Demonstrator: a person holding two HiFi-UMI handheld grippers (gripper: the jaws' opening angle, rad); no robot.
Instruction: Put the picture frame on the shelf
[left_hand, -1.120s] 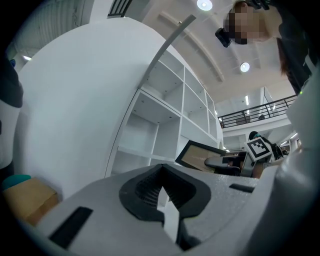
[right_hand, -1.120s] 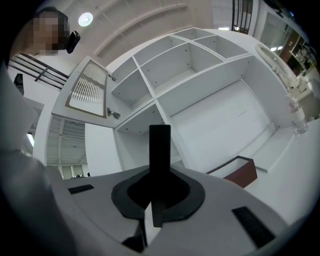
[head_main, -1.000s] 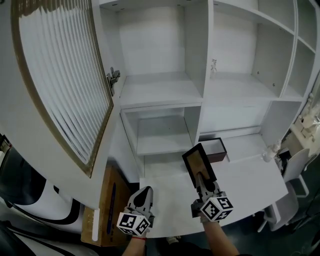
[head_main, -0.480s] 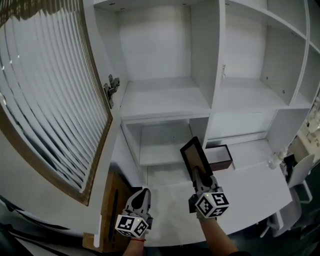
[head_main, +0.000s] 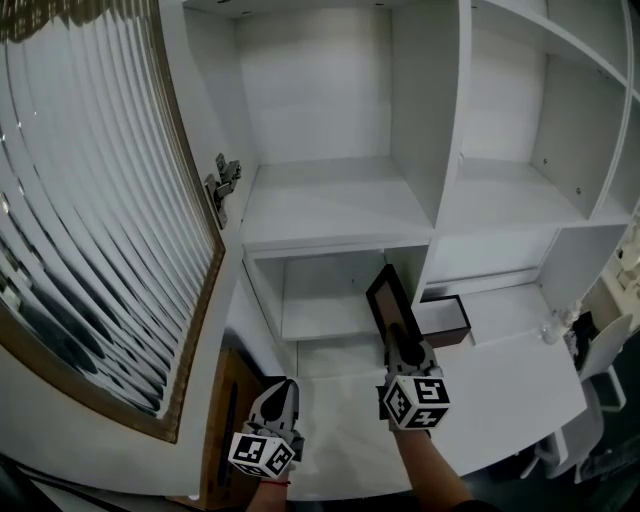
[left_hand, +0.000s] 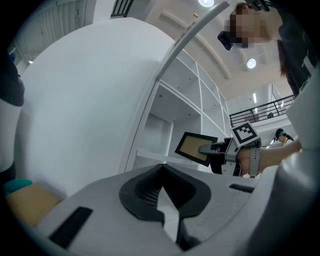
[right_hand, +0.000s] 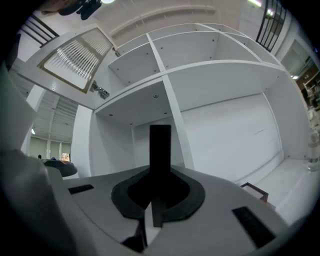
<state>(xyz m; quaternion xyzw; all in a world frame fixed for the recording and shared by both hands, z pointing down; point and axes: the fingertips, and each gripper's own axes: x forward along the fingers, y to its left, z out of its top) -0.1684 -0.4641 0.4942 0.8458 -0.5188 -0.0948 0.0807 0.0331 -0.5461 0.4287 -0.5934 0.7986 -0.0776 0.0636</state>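
Observation:
My right gripper (head_main: 398, 340) is shut on the lower edge of a dark picture frame (head_main: 386, 299) with a tan inside. It holds the frame upright over the white desk (head_main: 500, 385), just in front of the low open compartment (head_main: 318, 300) of the white shelf unit (head_main: 335, 205). The right gripper view shows the frame (right_hand: 160, 147) edge-on as a dark bar rising from the closed jaws of my right gripper (right_hand: 156, 195). From the left gripper view, the frame (left_hand: 196, 148) shows its face. My left gripper (head_main: 287, 388) hangs lower left, shut and empty (left_hand: 167, 205).
A cabinet door (head_main: 100, 200) with ribbed glass stands open at the left, its hinges (head_main: 222, 180) on the shelf side. A small brown box (head_main: 445, 318) sits on the desk right of the frame. A brown wooden board (head_main: 225, 400) lies beside the left gripper.
The right gripper has carried the frame forward towards the shelf and rolled it more edge-on. The left gripper has drifted forward a little, still shut.

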